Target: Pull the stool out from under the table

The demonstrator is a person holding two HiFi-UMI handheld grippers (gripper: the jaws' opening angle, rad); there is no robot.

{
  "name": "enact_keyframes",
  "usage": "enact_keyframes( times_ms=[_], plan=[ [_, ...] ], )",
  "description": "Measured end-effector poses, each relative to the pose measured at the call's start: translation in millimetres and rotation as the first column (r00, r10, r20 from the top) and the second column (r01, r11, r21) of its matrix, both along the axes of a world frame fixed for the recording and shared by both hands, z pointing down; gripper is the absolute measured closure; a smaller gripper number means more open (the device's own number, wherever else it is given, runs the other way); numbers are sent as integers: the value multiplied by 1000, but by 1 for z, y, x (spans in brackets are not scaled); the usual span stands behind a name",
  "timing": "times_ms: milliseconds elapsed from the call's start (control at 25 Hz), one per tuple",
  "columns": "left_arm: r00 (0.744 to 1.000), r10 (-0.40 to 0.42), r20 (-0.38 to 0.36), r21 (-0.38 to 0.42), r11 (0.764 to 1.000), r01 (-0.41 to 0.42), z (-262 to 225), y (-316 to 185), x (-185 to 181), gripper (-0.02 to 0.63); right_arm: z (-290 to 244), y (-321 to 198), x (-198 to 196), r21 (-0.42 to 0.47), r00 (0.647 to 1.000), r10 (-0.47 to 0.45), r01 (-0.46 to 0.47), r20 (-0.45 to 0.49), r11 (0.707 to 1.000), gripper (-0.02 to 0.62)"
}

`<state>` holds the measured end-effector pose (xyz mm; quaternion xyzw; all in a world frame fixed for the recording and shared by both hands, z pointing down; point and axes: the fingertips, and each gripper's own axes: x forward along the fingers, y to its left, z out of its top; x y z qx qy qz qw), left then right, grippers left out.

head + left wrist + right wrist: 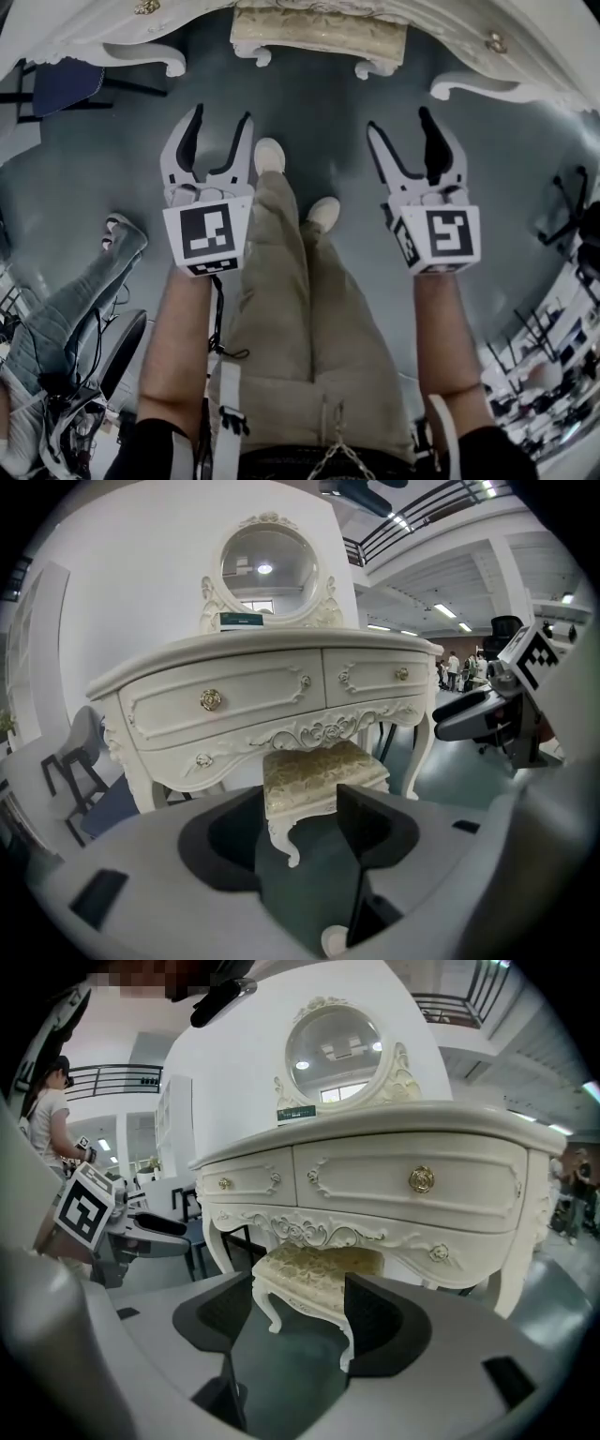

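Stool [319, 33]: is standing tucked under the white dressing table [94, 28], between its front legs. In the head view only the cream patterned seat edge and two curled white front legs are poking out past the table edge.
Stool, gripper views: is showing in the gap between each pair of jaws but lying well beyond them, below the carved apron of the table. Nothing is touching it.
Left gripper [222, 117]: is hovering over the grey floor [309, 103], pointing toward the table. Its jaws are standing apart with nothing between the pads.
Right gripper [398, 122]: is hovering level with the left one and well apart from it. Its jaws are also gaping wide, gripping nothing.
Marker cubes: one is sitting on the back of each gripper, left [208, 236] and right [441, 239], facing up at the head camera.
Person: is standing between the two grippers in khaki trousers [300, 309], with white shoes [269, 155] pointing at the stool and bare forearms reaching forward.
Table detail: two drawers with gold knobs [211, 699] are facing the grippers, and an oval mirror [269, 564] is rising from the top.
Surroundings: a bystander's leg in jeans [75, 300] is showing at the left of the head view, and a dark chair [56, 84] is standing beside the table's left end.
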<state>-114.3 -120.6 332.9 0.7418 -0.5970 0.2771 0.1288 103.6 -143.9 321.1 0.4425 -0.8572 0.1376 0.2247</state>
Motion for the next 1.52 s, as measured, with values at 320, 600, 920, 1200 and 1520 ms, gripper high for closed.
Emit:
enact_keyframes(
  times_ms=[320, 600, 920, 1200, 1520],
  plan=[
    [999, 39, 24, -55, 998, -38, 40, -37, 2, 368, 34, -36, 4, -17, 999, -6, 6, -38, 1000, 310],
    [998, 52, 44, -89, 995, -48, 73, -77, -10, 367, 65, -78, 2, -40, 996, 7, -11, -94, 999, 308],
    [994, 87, 63, -158, 985, -76, 130, -110, -17, 356, 118, -110, 2, -98, 985, -33, 16, -170, 995, 302],
    [985, 146, 92, -249, 961, -120, 172, -116, -20, 337, 163, -127, 22, -164, 965, -56, 14, -255, 986, 289],
    [954, 250, 166, -364, 914, -176, 207, -138, -38, 314, 199, -144, 43, -265, 945, -78, -9, -317, 964, 255]
  ],
)
